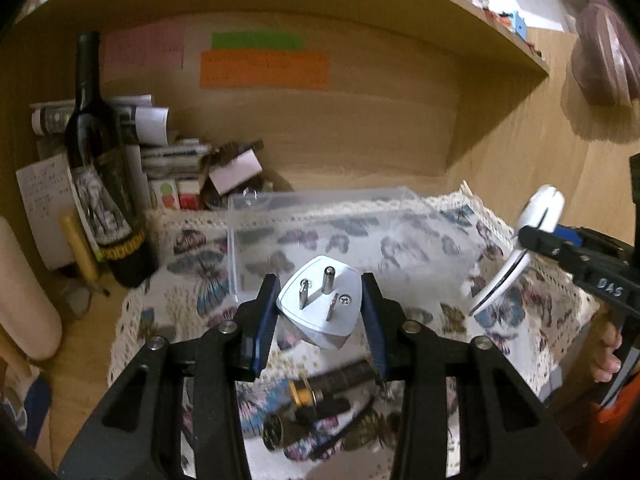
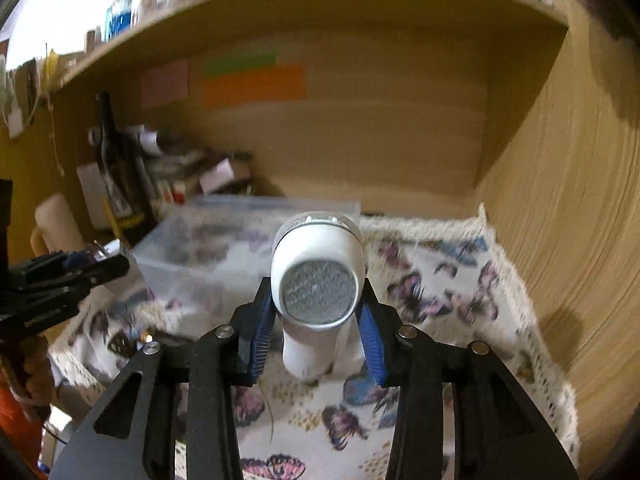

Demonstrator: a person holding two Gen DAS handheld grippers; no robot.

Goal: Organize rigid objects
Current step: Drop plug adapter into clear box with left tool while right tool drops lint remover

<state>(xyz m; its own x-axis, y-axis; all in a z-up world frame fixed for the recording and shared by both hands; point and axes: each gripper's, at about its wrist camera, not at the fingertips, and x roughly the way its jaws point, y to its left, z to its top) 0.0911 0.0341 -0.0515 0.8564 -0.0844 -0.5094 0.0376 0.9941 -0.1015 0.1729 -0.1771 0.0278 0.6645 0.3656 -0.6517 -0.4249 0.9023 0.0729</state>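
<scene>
Left gripper (image 1: 320,308): clamped on a white plug adapter (image 1: 318,306), pins facing the camera, held above the cloth at 6 o'clock of the bin.
Right gripper (image 2: 318,316): clamped on a white lint shaver (image 2: 318,280), mesh head facing the camera; seen from the left wrist view it hangs at 3 o'clock of the bin.
Clear plastic bin (image 1: 240,240): lidless, on the butterfly cloth (image 1: 440,248); nothing visible inside, the cloth pattern showing through its walls.
Step in hand (judged): carrying both items to the bin.
Method advised: bring one tool over the rim at a time, lower well inside, then release; keep the two clear of each other.
Loose items (image 1: 316,396): dark pieces on the cloth at 6 o'clock, outside the bin, blurred.
Wine bottle (image 1: 100,160): upright at 9 o'clock, apart.
</scene>
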